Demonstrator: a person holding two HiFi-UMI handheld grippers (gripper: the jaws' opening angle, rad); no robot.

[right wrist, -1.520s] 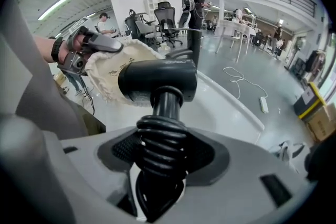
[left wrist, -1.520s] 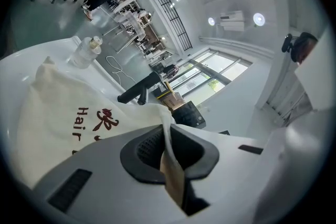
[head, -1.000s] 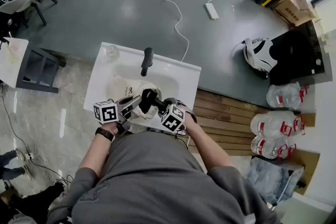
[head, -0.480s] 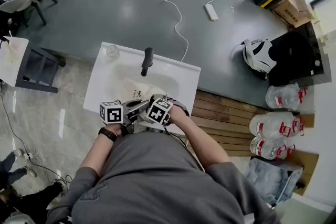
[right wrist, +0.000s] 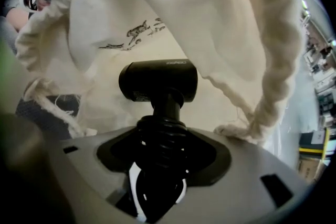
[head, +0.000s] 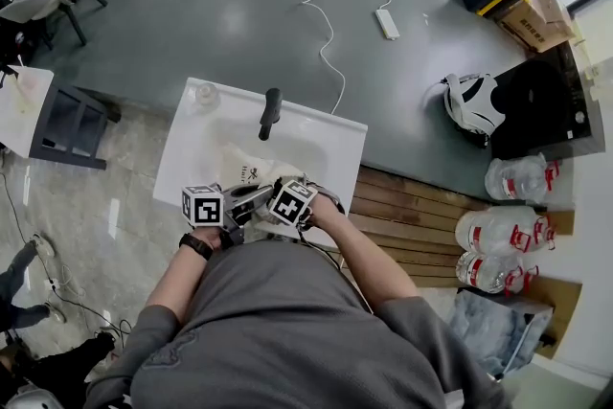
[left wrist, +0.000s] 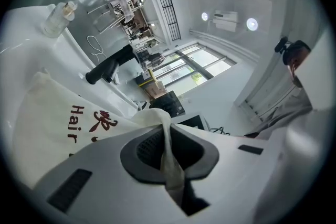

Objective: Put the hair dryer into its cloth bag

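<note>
**Dryer head at bag mouth, handle still outside**

The left gripper (left wrist: 169, 153) was clamped shut on a fold of the cloth bag's (left wrist: 50, 123) rim, near the table's (head: 321, 137) 6 o'clock edge. The right gripper (right wrist: 160, 168) gripped the hair dryer (right wrist: 157, 80) by its cord-wrapped handle, with the head pointing down into the bag mouth and cloth around it. Likely risks: the thin fold slips from the left jaws and the opening collapses. The head could also snag the drawstring (right wrist: 275, 76) at 3 o'clock, or loose cord could catch the rim.

Matt plastic hair dryer (right wrist: 157, 81), rough cloth bag (right wrist: 157, 2)
</note>
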